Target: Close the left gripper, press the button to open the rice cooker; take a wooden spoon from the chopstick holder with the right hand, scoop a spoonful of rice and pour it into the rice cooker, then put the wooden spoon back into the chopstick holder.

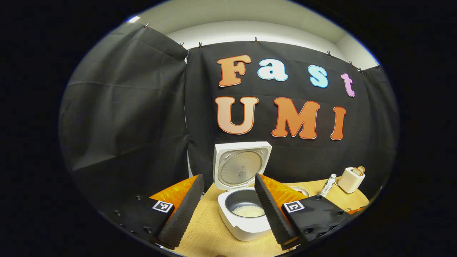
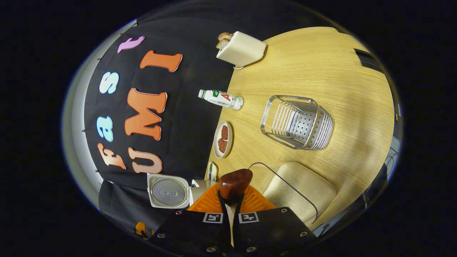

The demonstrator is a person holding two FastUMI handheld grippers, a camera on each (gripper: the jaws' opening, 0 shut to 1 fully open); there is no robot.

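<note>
The white rice cooker [image 1: 246, 226] stands open on the wooden table, its lid [image 1: 241, 166] upright and white rice [image 1: 249, 210] lying in the dark inner pot. My left gripper [image 1: 228, 176] is open, its fingers spread to either side of the cooker and short of it. My right gripper [image 2: 231, 203] is shut on the handle of a dark wooden spoon [image 2: 235, 182], whose bowl points forward and shows no rice. The metal chopstick holder [image 2: 298, 122] stands ahead of the spoon. A clear container of rice [image 2: 300, 191] lies just to the spoon's right. The cooker lid [image 2: 168, 191] sits to its left.
A cream toaster [image 2: 242, 48] holding bread, a small white bottle [image 2: 221, 99] and a plate [image 2: 223, 138] with red pieces line the table's edge by the black cloth. In the left gripper view the toaster [image 1: 351, 179] and bottle [image 1: 327, 185] stand right of the cooker.
</note>
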